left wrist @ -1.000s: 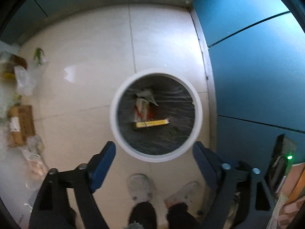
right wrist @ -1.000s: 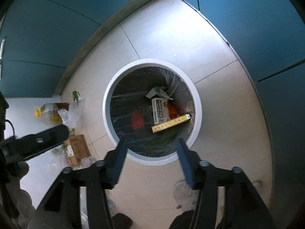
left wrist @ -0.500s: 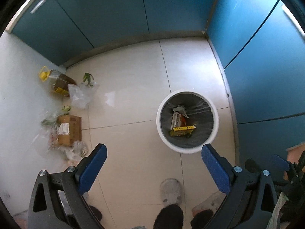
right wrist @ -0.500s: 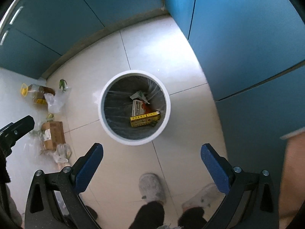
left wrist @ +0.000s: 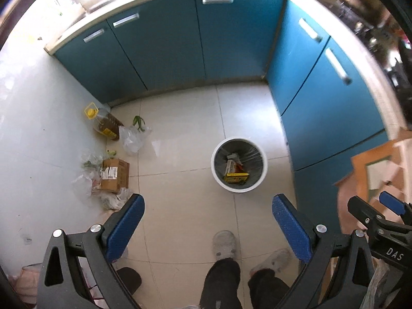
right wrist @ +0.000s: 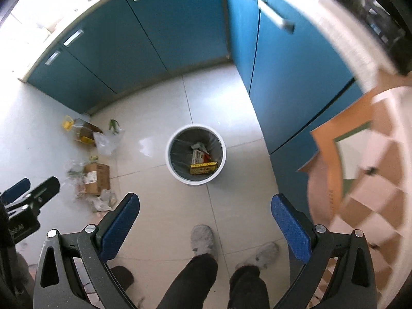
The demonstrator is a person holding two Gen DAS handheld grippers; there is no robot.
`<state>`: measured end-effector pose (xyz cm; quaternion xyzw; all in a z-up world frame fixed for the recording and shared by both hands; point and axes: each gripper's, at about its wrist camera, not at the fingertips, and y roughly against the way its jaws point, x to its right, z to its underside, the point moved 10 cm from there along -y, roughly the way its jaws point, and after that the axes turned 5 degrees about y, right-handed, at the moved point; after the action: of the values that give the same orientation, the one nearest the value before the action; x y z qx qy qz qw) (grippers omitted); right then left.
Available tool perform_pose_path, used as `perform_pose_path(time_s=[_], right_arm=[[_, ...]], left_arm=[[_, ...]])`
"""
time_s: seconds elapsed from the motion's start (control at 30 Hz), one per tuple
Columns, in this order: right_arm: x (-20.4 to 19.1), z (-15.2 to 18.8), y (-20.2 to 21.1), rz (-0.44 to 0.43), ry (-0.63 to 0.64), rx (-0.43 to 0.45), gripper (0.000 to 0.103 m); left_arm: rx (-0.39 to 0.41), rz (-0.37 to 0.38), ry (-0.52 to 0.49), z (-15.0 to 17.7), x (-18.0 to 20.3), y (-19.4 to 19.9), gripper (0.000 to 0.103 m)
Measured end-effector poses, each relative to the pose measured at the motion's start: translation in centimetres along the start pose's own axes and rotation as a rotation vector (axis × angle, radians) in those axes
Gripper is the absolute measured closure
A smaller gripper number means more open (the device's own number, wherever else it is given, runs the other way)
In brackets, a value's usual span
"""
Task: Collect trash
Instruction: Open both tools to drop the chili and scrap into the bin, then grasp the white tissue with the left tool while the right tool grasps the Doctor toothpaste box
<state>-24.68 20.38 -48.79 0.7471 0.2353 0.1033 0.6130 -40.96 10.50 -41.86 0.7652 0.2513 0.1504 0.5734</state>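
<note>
Both grippers hang high above the kitchen floor, looking down at it. The left gripper (left wrist: pixel 207 217) has its blue-padded fingers spread wide apart with nothing between them, and the right gripper (right wrist: pixel 204 215) is spread just as wide and just as bare. On the pale tiles stands a round white trash bin (left wrist: pixel 239 165) lined with a dark bag, near the blue cabinets (left wrist: pixel 164 41) on the right side; inside it lie a yellow box (left wrist: pixel 236 177) and a few crumpled wrappers. Well apart from the bin, over on the left by the white wall, is a scatter of litter: a cardboard box (left wrist: pixel 114 174) with a label, lying among crumpled clear plastic, a clear plastic bag (left wrist: pixel 131 139) farther off, and beside that an oil bottle (left wrist: pixel 105 123) with a yellow cap close to the cabinet corner. A small green scrap (left wrist: pixel 139 122) lies just beyond the bag. The person's grey slippers (left wrist: pixel 224 242) and dark trouser legs show at the near edge.
</note>
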Motion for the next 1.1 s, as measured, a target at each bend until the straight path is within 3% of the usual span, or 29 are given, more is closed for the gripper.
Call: perform_pose_path(time_s=[0.23,0.4,0.53,0.67,0.83,0.97,1.1], right_arm=[[-0.7,1.1,10.9,-0.019,0.028,0.080,0.000],[0.1,2.4,15.5,-0.061,0.003,0.119,0.000],[2.1,3.3,18.1,-0.118,-0.061,0.150,0.000],[7.6,4.1,21.5,-0.130,-0.194,0.205,0.000],[19.0,7.9,25.9,-0.049,-0.408,0.276,0.000],[30.3,14.7,29.0,0.076,-0.615,0.300,0.000],[41.4,23.3,31.2,0.261,-0.786,0.300,0.000]], left_arm=[[0.051,-0.008,-0.033,1.1,0.9,5.9,0.002],[0.088,-0.002,-0.060,1.2,2.8,10.1,0.002],[0.163,0.002,-0.136,0.2,6.4,13.7,0.002],[0.234,0.042,-0.248,-1.1,13.8,17.3,0.002],[0.235,0.182,-0.441,0.7,28.7,20.2,0.002],[0.180,0.272,-0.603,5.2,41.5,20.8,0.002],[0.168,0.281,-0.730,10.6,53.1,20.4,0.002]])
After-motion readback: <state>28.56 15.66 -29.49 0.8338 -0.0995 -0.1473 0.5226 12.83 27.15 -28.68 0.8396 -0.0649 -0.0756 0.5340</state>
